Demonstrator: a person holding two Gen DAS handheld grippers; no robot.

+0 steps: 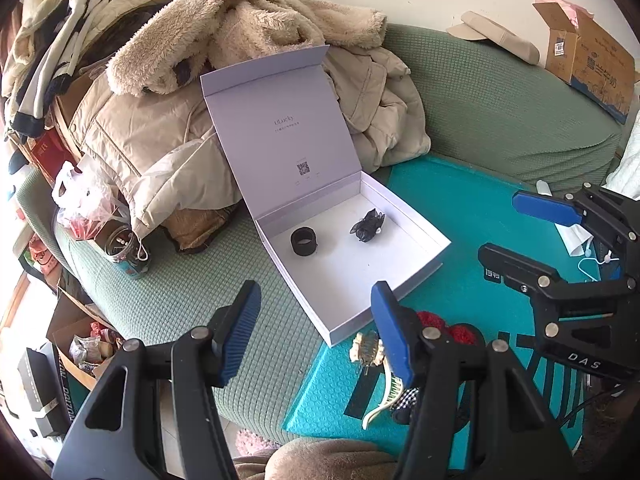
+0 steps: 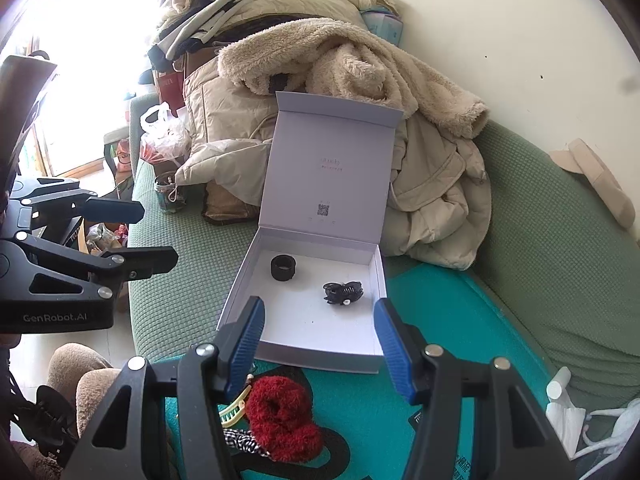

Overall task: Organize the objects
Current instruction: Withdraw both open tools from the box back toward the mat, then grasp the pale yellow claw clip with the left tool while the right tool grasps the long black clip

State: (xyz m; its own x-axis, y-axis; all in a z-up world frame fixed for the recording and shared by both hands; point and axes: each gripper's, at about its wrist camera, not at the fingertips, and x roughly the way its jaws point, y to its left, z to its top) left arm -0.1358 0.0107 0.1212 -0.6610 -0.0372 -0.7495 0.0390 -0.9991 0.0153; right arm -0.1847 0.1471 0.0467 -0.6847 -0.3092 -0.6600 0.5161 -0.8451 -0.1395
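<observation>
On the green sofa sits the white box [image 2: 304, 344], lid raised at its far edge, holding a black hair tie [image 2: 283, 267] and black claw clip [image 2: 342, 293]. Both the left gripper [image 1: 316, 330] and right gripper [image 2: 320, 346] gape empty; "GenRobot.AI" marks the left.

Small print inside the box lid [image 2: 328, 168] is too blurred to read. A gripper finger [image 1: 390, 336] partly hides the hair clips [image 1: 366, 350].

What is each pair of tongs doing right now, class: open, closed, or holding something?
Left tongs: open, holding nothing.
Right tongs: open, holding nothing.
</observation>
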